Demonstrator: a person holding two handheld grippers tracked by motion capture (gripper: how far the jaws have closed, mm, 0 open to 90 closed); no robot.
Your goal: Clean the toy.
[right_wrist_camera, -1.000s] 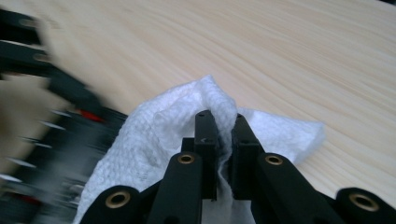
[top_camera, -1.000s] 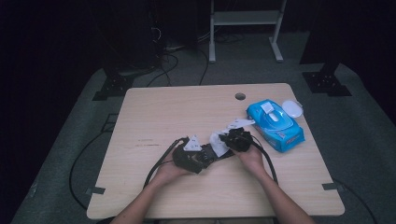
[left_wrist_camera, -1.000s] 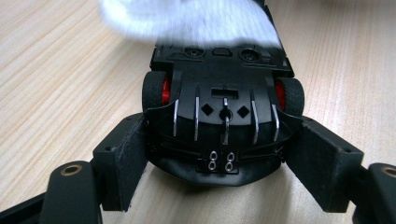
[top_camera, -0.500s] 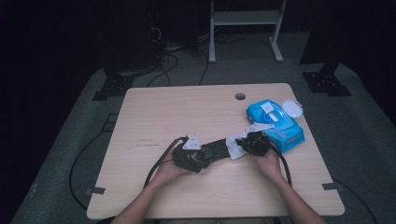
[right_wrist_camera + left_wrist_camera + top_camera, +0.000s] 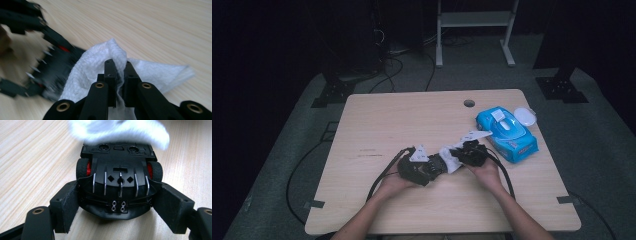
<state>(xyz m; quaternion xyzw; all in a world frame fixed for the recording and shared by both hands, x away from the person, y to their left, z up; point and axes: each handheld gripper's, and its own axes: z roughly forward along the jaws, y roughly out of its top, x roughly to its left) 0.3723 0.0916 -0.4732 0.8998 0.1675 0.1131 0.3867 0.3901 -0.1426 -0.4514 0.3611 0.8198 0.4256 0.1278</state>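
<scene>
Left gripper [image 5: 120, 202] clamps the black toy car [image 5: 119, 173]; right gripper [image 5: 119, 65], pinched on a white wipe [image 5: 92, 65], presses it against the car.

Glossy black plastic toy car [image 5: 119, 182], fibrous white wipe [image 5: 95, 65], matt wood-grain table [image 5: 392, 120].

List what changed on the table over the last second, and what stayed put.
The right gripper, shut on the white wipe, swung out toward the blue wipes pack half a second ago, then came back left; the wipe now lies against the black toy car. The left gripper stayed clamped on the car in the same spot. The pack did not move.
</scene>
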